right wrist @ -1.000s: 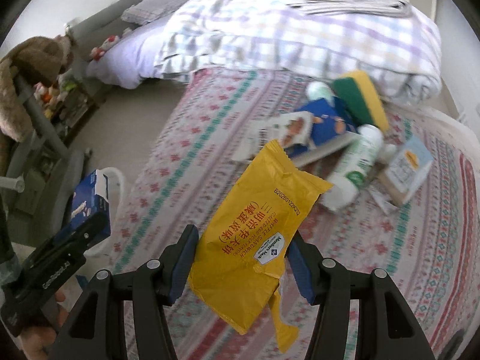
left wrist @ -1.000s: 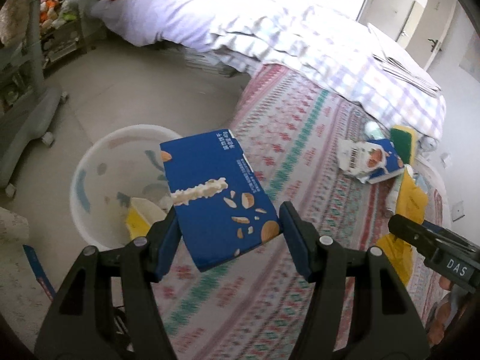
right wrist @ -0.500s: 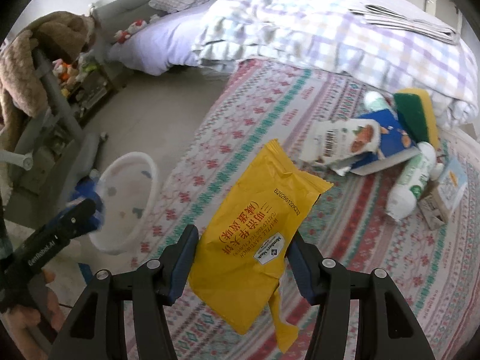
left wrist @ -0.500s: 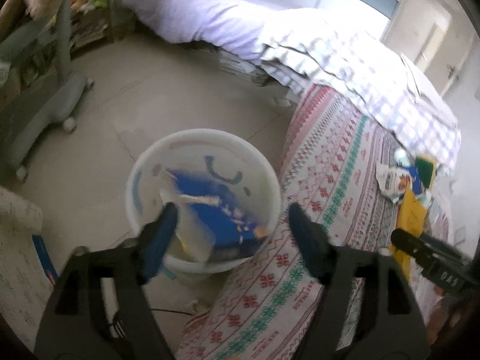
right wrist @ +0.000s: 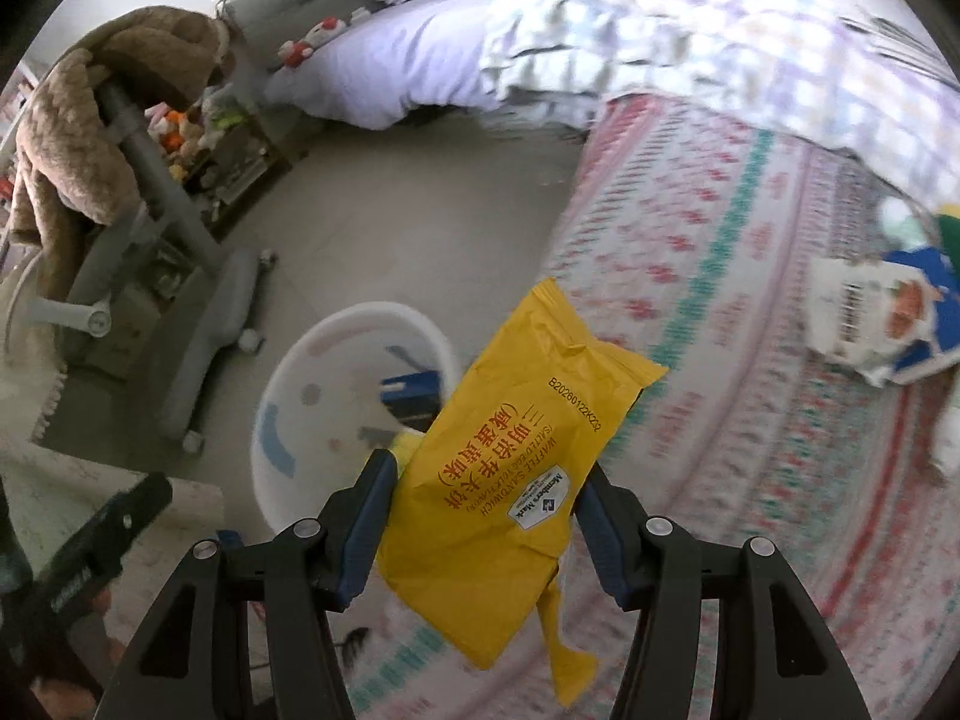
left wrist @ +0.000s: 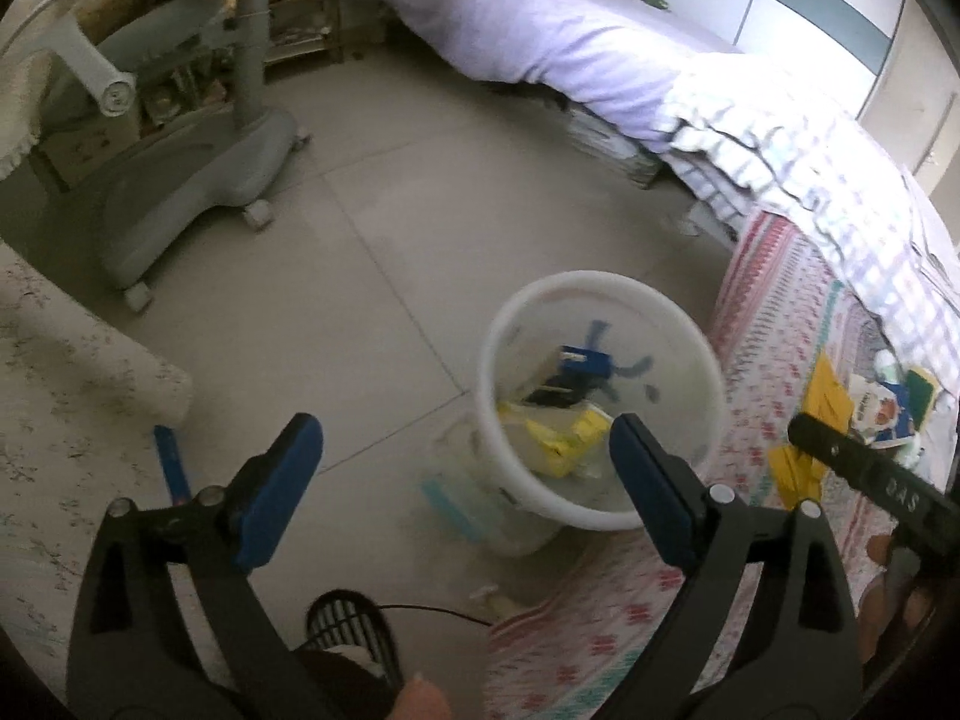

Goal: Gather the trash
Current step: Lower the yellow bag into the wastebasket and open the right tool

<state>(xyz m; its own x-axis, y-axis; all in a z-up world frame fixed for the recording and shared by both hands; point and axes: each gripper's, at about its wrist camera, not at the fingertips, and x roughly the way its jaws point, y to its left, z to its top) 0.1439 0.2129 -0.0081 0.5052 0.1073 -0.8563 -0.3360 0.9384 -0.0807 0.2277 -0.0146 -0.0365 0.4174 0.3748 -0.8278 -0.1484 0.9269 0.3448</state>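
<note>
A white trash bin (left wrist: 600, 312) stands on the floor beside the patterned rug. A blue box (left wrist: 585, 367) and yellow wrappers (left wrist: 564, 438) lie inside it. My left gripper (left wrist: 465, 480) is open and empty, just near of the bin. My right gripper (right wrist: 486, 516) is shut on a yellow snack packet (right wrist: 516, 468), held above the rug's edge, right of the bin (right wrist: 354, 336). More trash, a blue and white packet (right wrist: 882, 318), lies on the rug (right wrist: 720, 276) at the right.
A grey wheeled chair base (left wrist: 180, 192) stands at the left on the tiled floor. A bed with lilac and checked covers (left wrist: 630, 54) runs along the back. A speckled cushion edge (left wrist: 72, 372) is near left. A cable and black plug (left wrist: 354, 618) lie by my left gripper.
My left gripper let go of the blue box, which dropped into the bin, and has opened wide and pulled back left. My right gripper has carried the yellow packet left toward the bin.
</note>
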